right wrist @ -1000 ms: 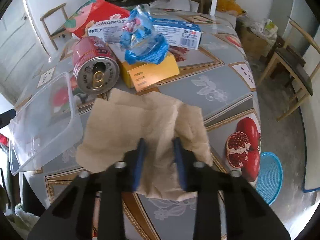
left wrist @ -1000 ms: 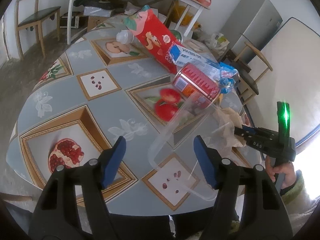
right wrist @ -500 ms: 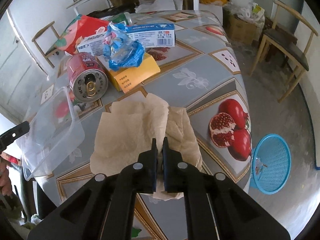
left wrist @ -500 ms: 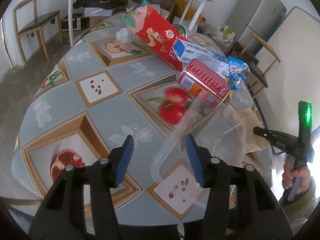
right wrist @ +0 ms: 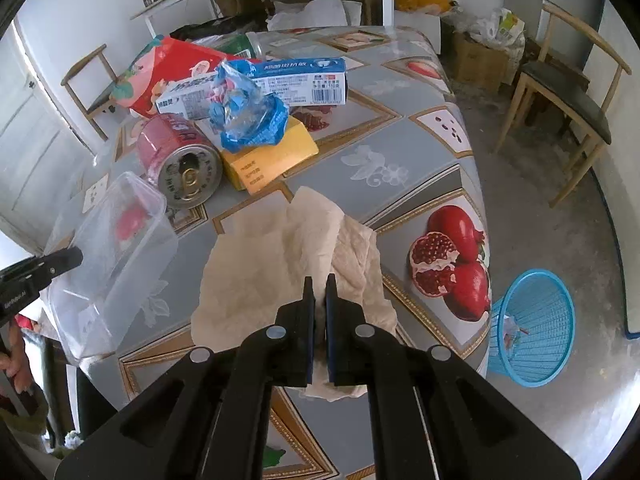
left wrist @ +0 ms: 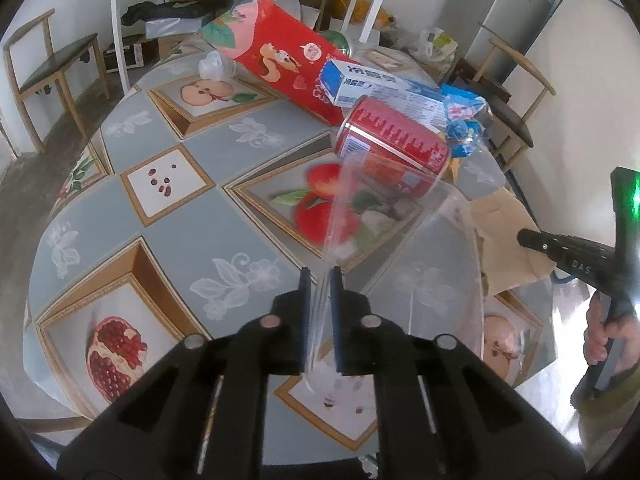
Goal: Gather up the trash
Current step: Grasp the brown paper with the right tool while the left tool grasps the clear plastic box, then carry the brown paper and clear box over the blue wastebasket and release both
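Two claws w/ black arms & blue pads, each gripping one item. Left claw (left wrist: 320, 292), lower centre of left wrist view: jaws have just been closing and now pinch the thin wall of a clear plastic container (left wrist: 404, 264), rectangular w/ rounded corners, see-through, tilted up off the surface (left wrist: 168, 248). Right claw (right wrist: 319, 296), lower centre of right wrist view: jaws nearly together, clamped on a crumpled beige paper napkin (right wrist: 280, 264), soft, creased, folded over itself, spread across the surface just ahead of the pads.

Surface is covered w/ a glossy grey cloth printed w/ gold-framed fruit squares. Upper centre of left wrist view: red drink can (left wrist: 394, 148) on its side, ribbed cylinder, metal; beyond it a white-blue carton (left wrist: 360, 84), long & boxy, and a red snack bag (left wrist: 280, 60), shiny. Right wrist view adds a crinkled blue wrapper (right wrist: 248, 112) atop a flat yellow box (right wrist: 272, 156), beside the can. Blue plastic basket (right wrist: 532, 324), round, slatted, stands on the floor, lower right of that view, w/ scraps inside.
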Tool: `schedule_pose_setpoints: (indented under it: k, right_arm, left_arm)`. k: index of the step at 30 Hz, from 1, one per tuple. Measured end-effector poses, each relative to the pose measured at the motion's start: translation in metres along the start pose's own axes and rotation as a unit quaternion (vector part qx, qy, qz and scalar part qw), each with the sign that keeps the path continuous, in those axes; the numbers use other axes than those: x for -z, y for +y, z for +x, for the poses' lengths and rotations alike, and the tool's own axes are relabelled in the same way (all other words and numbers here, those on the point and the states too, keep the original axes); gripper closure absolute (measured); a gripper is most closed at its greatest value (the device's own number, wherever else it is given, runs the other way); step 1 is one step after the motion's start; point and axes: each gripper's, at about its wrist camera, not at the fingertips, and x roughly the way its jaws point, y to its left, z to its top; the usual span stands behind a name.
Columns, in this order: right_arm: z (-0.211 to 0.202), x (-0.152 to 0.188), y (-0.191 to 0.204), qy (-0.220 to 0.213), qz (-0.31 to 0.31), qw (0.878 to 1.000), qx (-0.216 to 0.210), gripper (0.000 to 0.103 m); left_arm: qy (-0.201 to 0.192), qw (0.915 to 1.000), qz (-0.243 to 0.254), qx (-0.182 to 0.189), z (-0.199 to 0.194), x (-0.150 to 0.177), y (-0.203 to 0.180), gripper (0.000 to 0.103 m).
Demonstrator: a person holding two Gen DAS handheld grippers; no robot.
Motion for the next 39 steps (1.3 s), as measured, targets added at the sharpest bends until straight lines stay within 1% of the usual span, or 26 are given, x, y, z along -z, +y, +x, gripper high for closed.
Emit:
schedule_pose_setpoints:
  k: [4,11,17,21,24,27,29,30,34,37,39]
  right_arm:
    - [-0.007,-0.001,0.003,-0.005,0.000,1.000,0.001,0.098]
    - [-0.021,0.002,0.010,-0.018,-0.005,1.000,0.001,0.098]
    - [-0.036,0.010,0.010,-0.039,0.003,0.999,-0.010,0.098]
    - [-0.050,0.018,0.000,-0.062,0.019,0.998,-0.018,0.098]
    - [-0.063,0.025,-0.017,-0.083,0.043,0.995,-0.029,0.098]
    - [-0.079,0.033,-0.042,-0.106,0.068,0.992,-0.028,0.098]
    - [-0.093,0.040,-0.062,-0.123,0.088,0.988,-0.023,0.098]
    - [-0.103,0.045,-0.076,-0.135,0.101,0.986,-0.016,0.098]
    - [-0.132,0.071,-0.129,-0.168,0.151,0.974,0.021,0.098]
    - [-0.145,0.101,-0.181,-0.177,0.207,0.961,0.055,0.098]
    - [-0.148,0.119,-0.209,-0.174,0.240,0.953,0.068,0.098]
  left_arm:
    - [-0.007,0.9999,0.000,0.011,-0.008,0.005,-0.002,0.100]
    - [-0.020,0.9988,-0.029,0.032,-0.028,0.019,0.004,0.101]
    - [-0.034,0.9976,-0.043,0.042,-0.054,0.037,0.005,0.101]
    - [-0.036,0.9966,-0.053,0.052,-0.068,0.045,0.003,0.101]
    - [-0.040,0.9961,-0.052,0.059,-0.076,0.043,-0.007,0.101]
    - [-0.045,0.9959,-0.036,0.069,-0.081,0.035,-0.027,0.101]
    - [-0.051,0.9950,-0.014,0.084,-0.082,0.024,-0.049,0.101]
    - [-0.052,0.9945,-0.005,0.091,-0.082,0.020,-0.057,0.101]
    - [-0.049,0.9894,0.047,0.128,-0.069,-0.006,-0.117,0.101]
    - [-0.028,0.9833,0.084,0.159,-0.046,-0.026,-0.169,0.101]
    - [0.001,0.9784,0.103,0.179,-0.023,-0.039,-0.208,0.101]
